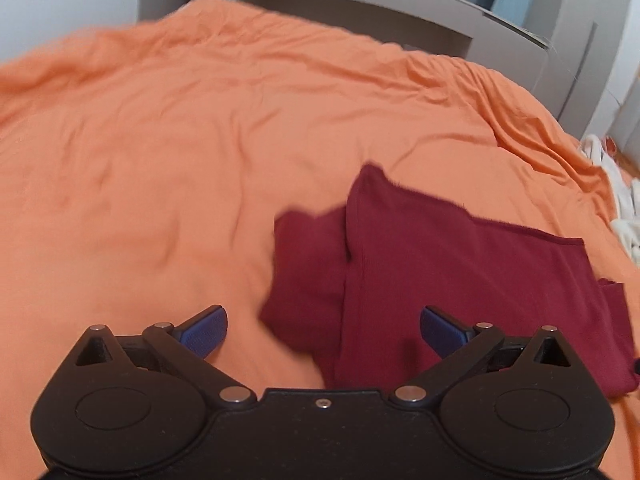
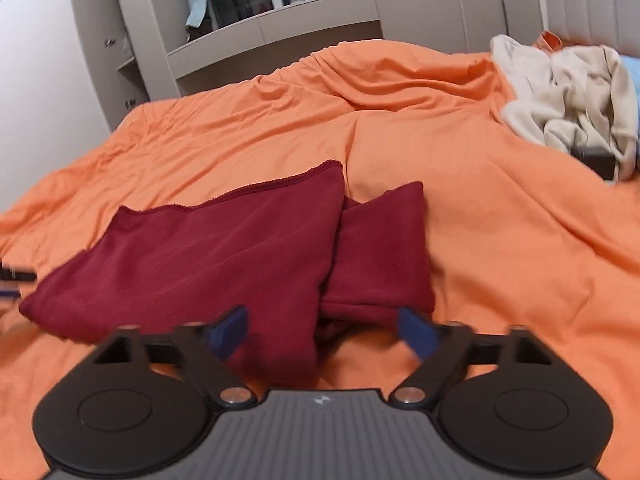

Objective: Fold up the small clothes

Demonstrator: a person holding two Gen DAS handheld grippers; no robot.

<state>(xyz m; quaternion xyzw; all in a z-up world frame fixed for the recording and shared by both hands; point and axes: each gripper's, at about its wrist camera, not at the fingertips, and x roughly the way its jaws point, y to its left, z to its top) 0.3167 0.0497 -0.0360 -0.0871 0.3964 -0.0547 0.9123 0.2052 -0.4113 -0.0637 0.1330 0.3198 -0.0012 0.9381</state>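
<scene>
A dark red garment (image 1: 448,280) lies partly folded on the orange bed cover (image 1: 160,140), with one sleeve sticking out to its left. My left gripper (image 1: 322,330) is open and empty, just above the garment's near left edge. In the right wrist view the same garment (image 2: 208,256) lies flat with a sleeve (image 2: 380,256) sticking out on its right. My right gripper (image 2: 322,332) is open and empty, hovering over the garment's near right corner. The left gripper's tip (image 2: 16,280) shows at the far left edge.
A pile of cream and white clothes (image 2: 572,104) lies at the back right of the bed, also seen in the left wrist view (image 1: 624,208). A grey shelf unit (image 2: 256,28) stands behind the bed. The orange cover (image 2: 520,240) is wrinkled.
</scene>
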